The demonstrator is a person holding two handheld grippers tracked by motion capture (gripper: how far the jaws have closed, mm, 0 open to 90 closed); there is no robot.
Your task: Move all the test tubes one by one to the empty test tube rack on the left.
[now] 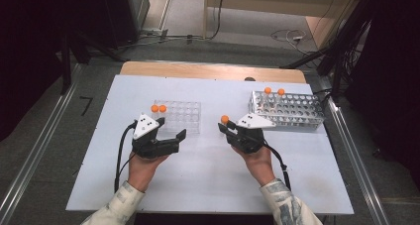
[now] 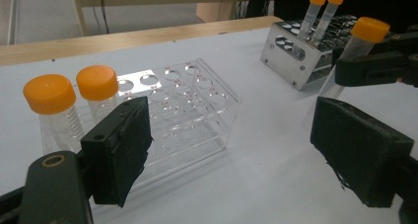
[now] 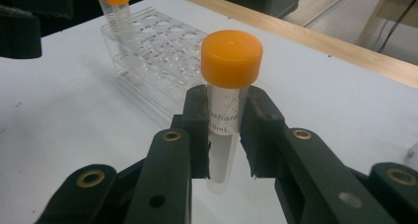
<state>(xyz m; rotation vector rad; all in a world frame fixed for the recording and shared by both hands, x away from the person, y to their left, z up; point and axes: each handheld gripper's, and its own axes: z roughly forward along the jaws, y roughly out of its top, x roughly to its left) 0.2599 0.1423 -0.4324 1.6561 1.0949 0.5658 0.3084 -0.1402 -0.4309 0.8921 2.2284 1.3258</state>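
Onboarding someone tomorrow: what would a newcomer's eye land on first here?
The orange-capped tube clamped upright in the right gripper, mid-table between the two racks. Next, two more orange-capped tubes at the left end of the clear rack, and another pair in the metal rack at far right. The left gripper is open, near the clear rack.

Clear rack (image 1: 181, 117) left, metal rack (image 1: 289, 110) right, held tube (image 1: 225, 121) between, two tubes in each.

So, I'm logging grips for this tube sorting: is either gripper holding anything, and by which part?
The right gripper clamps a clear plastic tube with an orange screw cap by its upper body, just under the cap. The left gripper stands open, holding nothing.
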